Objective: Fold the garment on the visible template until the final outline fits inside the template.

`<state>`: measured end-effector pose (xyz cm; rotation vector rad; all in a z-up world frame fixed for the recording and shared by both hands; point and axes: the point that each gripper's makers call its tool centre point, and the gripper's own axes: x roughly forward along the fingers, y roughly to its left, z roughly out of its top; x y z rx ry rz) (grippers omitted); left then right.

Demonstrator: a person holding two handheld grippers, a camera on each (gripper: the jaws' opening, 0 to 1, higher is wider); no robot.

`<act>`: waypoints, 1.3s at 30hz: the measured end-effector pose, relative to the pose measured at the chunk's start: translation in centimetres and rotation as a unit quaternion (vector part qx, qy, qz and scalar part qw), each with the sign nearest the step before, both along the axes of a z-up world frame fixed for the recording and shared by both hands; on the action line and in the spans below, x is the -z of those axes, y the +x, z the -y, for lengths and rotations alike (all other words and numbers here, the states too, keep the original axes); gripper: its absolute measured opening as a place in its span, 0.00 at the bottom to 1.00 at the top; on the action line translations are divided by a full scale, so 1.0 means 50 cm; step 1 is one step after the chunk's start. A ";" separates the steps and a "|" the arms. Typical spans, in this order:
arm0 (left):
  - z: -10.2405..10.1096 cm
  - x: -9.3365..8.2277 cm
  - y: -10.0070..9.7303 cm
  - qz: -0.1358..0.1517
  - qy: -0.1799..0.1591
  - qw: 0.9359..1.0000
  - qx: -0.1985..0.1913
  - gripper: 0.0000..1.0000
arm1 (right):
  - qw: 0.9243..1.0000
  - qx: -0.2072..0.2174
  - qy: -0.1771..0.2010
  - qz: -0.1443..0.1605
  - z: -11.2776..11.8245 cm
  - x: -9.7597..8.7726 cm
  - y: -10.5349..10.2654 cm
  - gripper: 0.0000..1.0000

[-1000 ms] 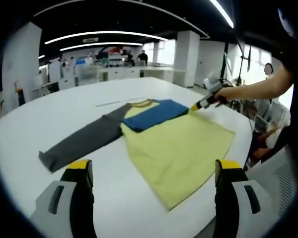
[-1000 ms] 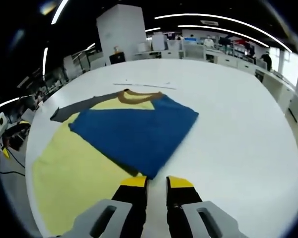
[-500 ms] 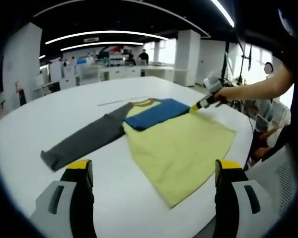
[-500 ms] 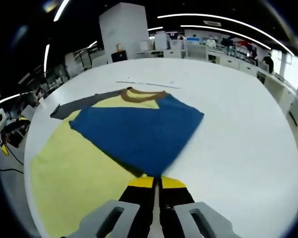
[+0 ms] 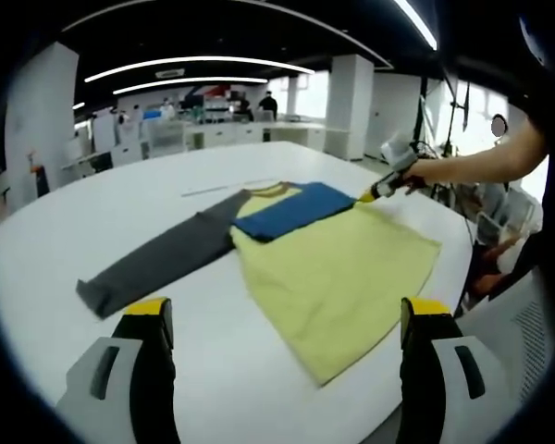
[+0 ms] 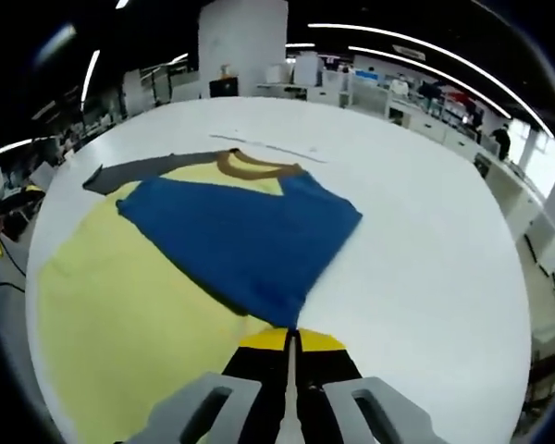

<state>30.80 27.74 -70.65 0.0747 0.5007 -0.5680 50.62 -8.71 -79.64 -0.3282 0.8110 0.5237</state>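
In the left gripper view, the left gripper (image 5: 282, 324) hangs above the white table (image 5: 65, 231) with its jaws spread wide and empty; the garment (image 5: 333, 268) lies flat ahead, its grey sleeve (image 5: 157, 264) stretched out and its blue sleeve (image 5: 291, 208) folded across the yellow body, whose near corner is reached by the right gripper (image 5: 368, 195). In the right gripper view, the right gripper (image 6: 289, 340) has its jaws pressed together at the corner of the blue sleeve (image 6: 245, 236), but whether cloth is pinched between them cannot be told. The grey sleeve (image 6: 134, 172) shows as a thin strip far off, and a faint line (image 6: 268, 148) beyond the collar is too small to identify.

We are now pinching the cuff of the blue sleeve (image 6: 245, 236) in our right gripper (image 6: 290, 339), whose jaws, parted a second ago, are now pressed together, and we are lifting that end slightly off the yellow body (image 5: 338, 273).
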 end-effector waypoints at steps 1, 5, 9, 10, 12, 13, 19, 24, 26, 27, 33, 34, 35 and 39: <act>0.000 0.000 0.000 0.000 -0.001 1.000 0.000 0.99 | 1.000 -0.003 -0.008 0.003 0.002 0.000 0.000 0.00; -0.002 0.004 0.000 -0.002 0.001 1.000 -0.001 0.99 | 1.000 -0.006 -0.015 0.002 0.003 0.001 -0.004 0.00; -0.001 0.005 0.000 -0.002 0.001 1.000 0.000 0.99 | 1.000 -0.004 -0.016 0.000 0.006 0.001 -0.005 0.00; -0.001 0.005 0.000 -0.002 0.002 1.000 0.000 0.99 | 1.000 -0.003 -0.015 0.000 0.007 0.001 -0.006 0.00; -0.003 0.004 0.001 -0.002 0.003 1.000 0.000 0.99 | 1.000 -0.001 -0.010 -0.002 0.008 0.000 -0.007 0.00; -0.004 0.004 0.002 -0.001 0.003 1.000 0.000 0.99 | 1.000 0.001 -0.009 -0.002 0.009 -0.001 -0.006 0.00; -0.008 0.000 0.006 0.001 0.003 1.000 -0.003 0.99 | 0.999 0.020 0.026 -0.009 0.008 -0.006 -0.006 0.00; -0.014 0.000 0.009 0.000 0.005 1.000 -0.004 0.99 | 0.998 0.027 0.054 -0.011 -0.001 -0.023 -0.021 0.02; -0.015 -0.002 0.011 0.000 0.004 1.000 -0.006 0.99 | 0.997 0.028 0.069 -0.009 -0.012 -0.036 -0.031 0.09; -0.018 -0.003 0.012 0.000 0.003 1.000 -0.008 0.99 | 0.997 0.027 0.079 -0.007 -0.017 -0.041 -0.034 0.12; -0.031 -0.008 0.022 0.002 0.001 1.000 -0.018 0.99 | 0.993 0.018 0.112 0.002 -0.040 -0.081 -0.060 0.40; -0.034 -0.009 0.024 0.002 0.000 1.000 -0.020 0.99 | 0.993 0.017 0.115 0.002 -0.039 -0.084 -0.062 0.43; -0.035 -0.010 0.025 0.002 -0.001 1.000 -0.022 0.99 | 0.993 0.014 0.118 0.003 -0.041 -0.087 -0.066 0.46; -0.044 -0.010 0.028 0.000 -0.004 1.000 -0.029 0.99 | 0.991 0.004 0.133 0.011 -0.047 -0.109 -0.083 0.59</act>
